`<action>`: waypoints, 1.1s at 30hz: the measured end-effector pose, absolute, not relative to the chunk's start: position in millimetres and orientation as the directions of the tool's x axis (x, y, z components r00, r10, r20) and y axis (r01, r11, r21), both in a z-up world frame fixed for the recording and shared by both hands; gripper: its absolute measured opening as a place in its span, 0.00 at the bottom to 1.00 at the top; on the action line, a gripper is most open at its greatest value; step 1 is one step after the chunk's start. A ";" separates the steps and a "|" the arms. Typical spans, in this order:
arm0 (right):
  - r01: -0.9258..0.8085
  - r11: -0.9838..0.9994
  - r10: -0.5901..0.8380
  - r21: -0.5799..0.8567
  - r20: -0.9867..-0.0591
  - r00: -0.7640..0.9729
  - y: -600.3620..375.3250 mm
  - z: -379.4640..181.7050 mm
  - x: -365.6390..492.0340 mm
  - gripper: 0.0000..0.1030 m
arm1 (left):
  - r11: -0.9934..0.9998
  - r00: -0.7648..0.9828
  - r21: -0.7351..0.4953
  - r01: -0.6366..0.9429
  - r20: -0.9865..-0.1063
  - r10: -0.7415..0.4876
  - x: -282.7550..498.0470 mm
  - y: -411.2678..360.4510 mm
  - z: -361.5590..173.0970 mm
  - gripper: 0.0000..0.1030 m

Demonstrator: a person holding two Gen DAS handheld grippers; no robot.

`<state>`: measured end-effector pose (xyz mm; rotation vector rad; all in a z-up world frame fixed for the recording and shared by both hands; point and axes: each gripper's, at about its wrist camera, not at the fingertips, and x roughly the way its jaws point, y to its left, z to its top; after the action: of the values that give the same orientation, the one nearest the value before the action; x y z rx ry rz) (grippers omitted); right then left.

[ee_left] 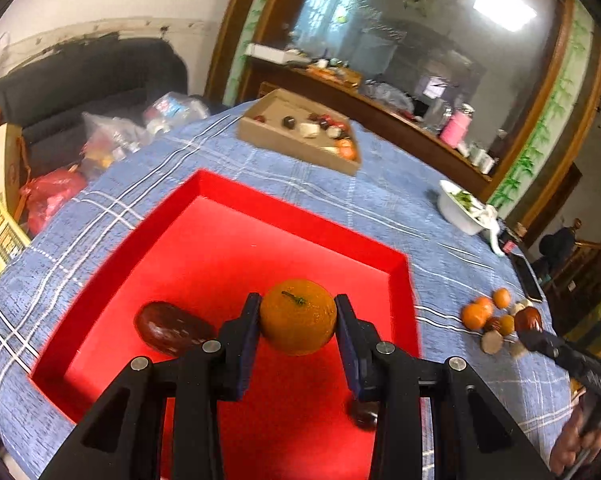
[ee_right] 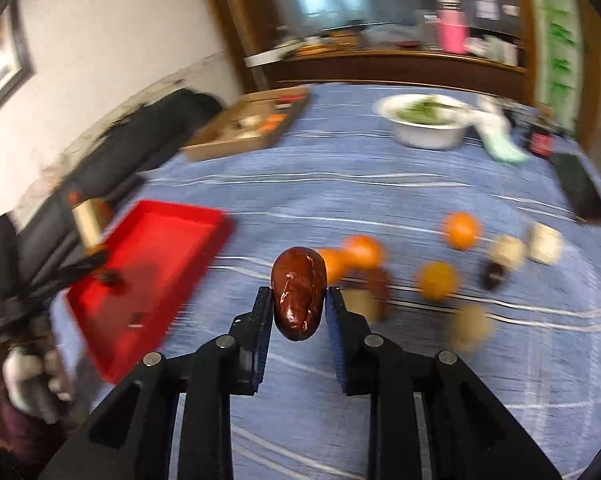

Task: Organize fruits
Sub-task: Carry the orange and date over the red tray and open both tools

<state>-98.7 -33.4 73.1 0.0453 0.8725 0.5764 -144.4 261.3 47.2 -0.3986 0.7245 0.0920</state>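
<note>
Table: blue plaid tablecloth (ee_left: 340, 200).

Far side, from my left wrist view: an open cardboard box (ee_left: 300, 136) holding small dark, white and orange pieces. To the right near the table edge, a white bowl (ee_left: 460, 208) with greens in it; beyond it a dark phone (ee_right: 580, 192) lying flat.

Loose fruit on the cloth, right of the red tray: a cluster of small oranges (ee_left: 476, 314), a few dark dates (ee_left: 528, 318) and pale round pieces, lying close together, some touching. In my right wrist view the cluster is blurred, so I cannot count it exactly.

Red tray (ee_left: 236, 240): shallow, open-topped, directly under my left gripper. One dark red date (ee_left: 172, 330) lies on its floor at the left. A second dark item shows partly behind my right finger, low in the tray.

My left gripper (ee_left: 298, 316): partly spread, both pads pressed against the sides of an orange (ee_left: 298, 316), stem up, over the tray. Whether the orange touches the tray floor, I cannot tell.

My right gripper (ee_right: 298, 300): narrowly spread, pinching a glossy brown date (ee_right: 298, 292) held upright, above the bare cloth between the tray and the loose fruit.
</note>
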 end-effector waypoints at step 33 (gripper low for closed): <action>-0.654 0.729 0.529 0.203 -0.774 0.349 136.6 40.1 -105.3 0.36 | 0.841 0.719 -0.452 -0.295 -0.685 -0.116 -131.5 309.7 65.3 0.60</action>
<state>-105.3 136.6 40.1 -0.1509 0.9413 0.7700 -131.5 309.7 65.3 -0.5762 0.7729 0.1052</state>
